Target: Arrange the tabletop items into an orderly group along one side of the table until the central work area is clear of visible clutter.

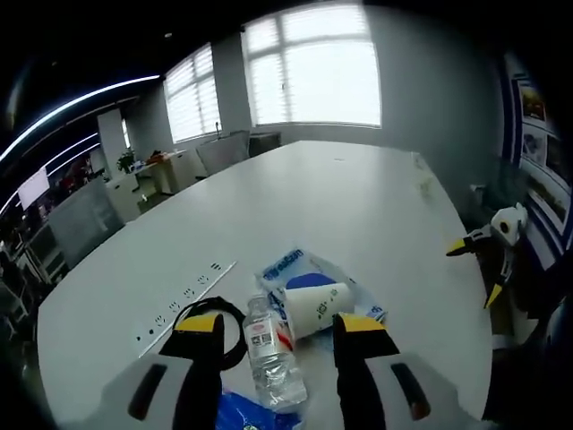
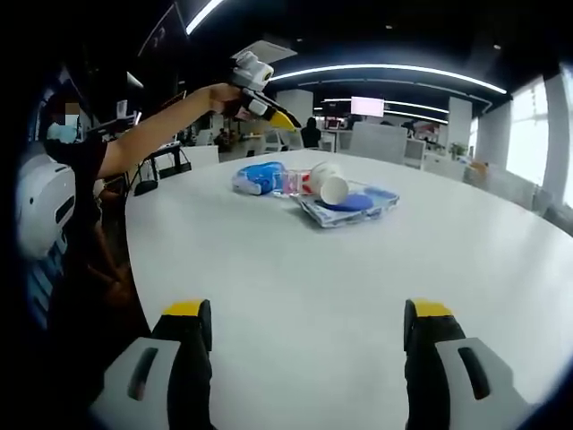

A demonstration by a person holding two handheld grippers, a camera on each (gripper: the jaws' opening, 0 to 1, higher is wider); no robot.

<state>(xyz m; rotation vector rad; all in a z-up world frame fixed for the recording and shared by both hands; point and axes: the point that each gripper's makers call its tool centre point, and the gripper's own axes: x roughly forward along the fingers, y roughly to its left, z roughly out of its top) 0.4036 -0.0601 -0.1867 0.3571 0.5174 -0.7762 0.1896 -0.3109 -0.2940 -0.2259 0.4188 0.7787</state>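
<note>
White tabletop [image 2: 295, 296] stretches bare beneath my right gripper [image 2: 304, 336], jaws apart, nothing held. My left gripper [image 1: 279, 330] hovers spread over the water bottle [image 1: 270, 351], lying beside a tipped paper cup [image 1: 315, 307] on a wipes packet [image 1: 288, 266] — cup's contents unseen. Next, probably: close on the bottle.

My left gripper [image 1: 279, 336] hangs over the white table [image 1: 358, 206] with its jaws spread wide. Between them I see a clear water bottle [image 1: 271, 354] lying on its side, and beside it a paper cup [image 1: 318, 306] tipped over on a blue-and-white packet [image 1: 291, 266]. A black cable [image 1: 235, 327] coils just left of the bottle. The right gripper [image 1: 488, 260] hovers at the table's far right edge.
</note>
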